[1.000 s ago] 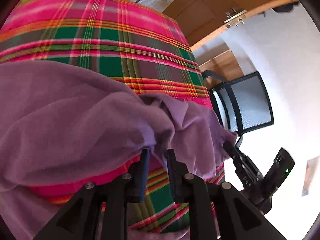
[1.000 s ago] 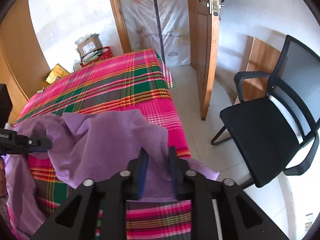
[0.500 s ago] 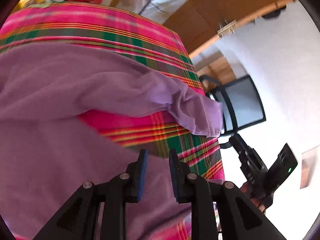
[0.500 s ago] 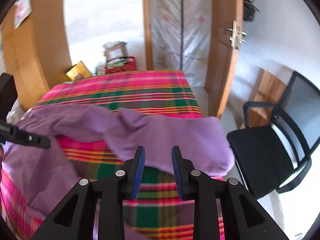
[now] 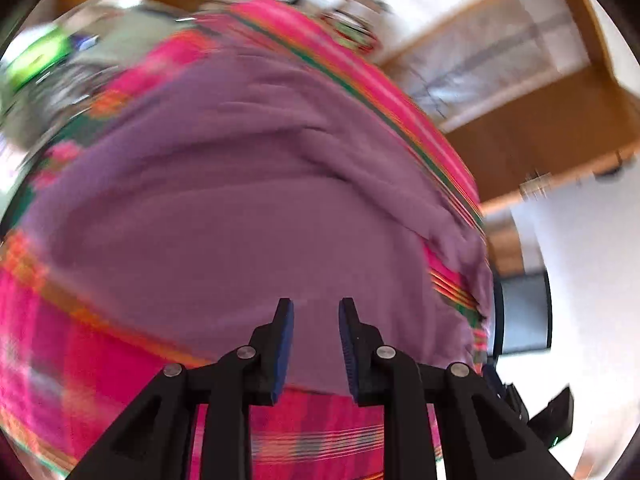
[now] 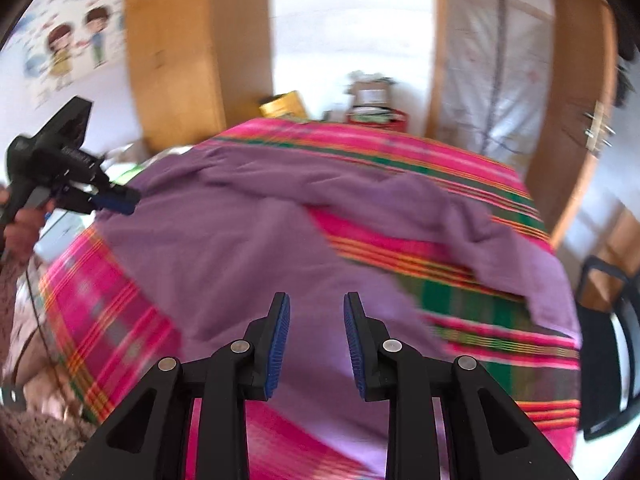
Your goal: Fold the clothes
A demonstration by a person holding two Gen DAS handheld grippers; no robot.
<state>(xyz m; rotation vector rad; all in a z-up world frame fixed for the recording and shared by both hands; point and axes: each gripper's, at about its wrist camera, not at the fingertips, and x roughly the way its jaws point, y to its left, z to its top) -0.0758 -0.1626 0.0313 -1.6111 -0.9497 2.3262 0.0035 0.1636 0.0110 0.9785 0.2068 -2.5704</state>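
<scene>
Right gripper point(image 6: 314, 338) black with blue ribbed fingers point(image 6: 280, 340), spread apart, nothing pinched between them, poised above the purple fleece garment point(image 6: 224, 248). Left gripper point(image 5: 314, 344) same build, fingers parted and empty too, purple cloth below them but not clamped; in the right wrist view it shows at far left point(image 6: 120, 202), held in a person's hand point(image 6: 20, 228), its tips at the garment's left edge, contact unclear.

The garment lies spread on the pink, green and orange plaid bed cover point(image 6: 460, 168), wrinkled, main body toward the near left, one long part running off toward the right edge of the bed with a strip of plaid showing between. Left view heavily blurred, cloth fills most of it.

Right of the bed: black mesh office chair point(image 6: 608, 340), partly cut off. Beyond the bed's far end: yellow box point(image 6: 282, 106), cardboard box on a red crate point(image 6: 372, 96). Behind: wooden wardrobe point(image 6: 176, 52), wooden door with metal handle point(image 6: 596, 128), plastic-sheeted doorway, cartoon children sticker point(image 6: 76, 52) on the white wall at upper left
</scene>
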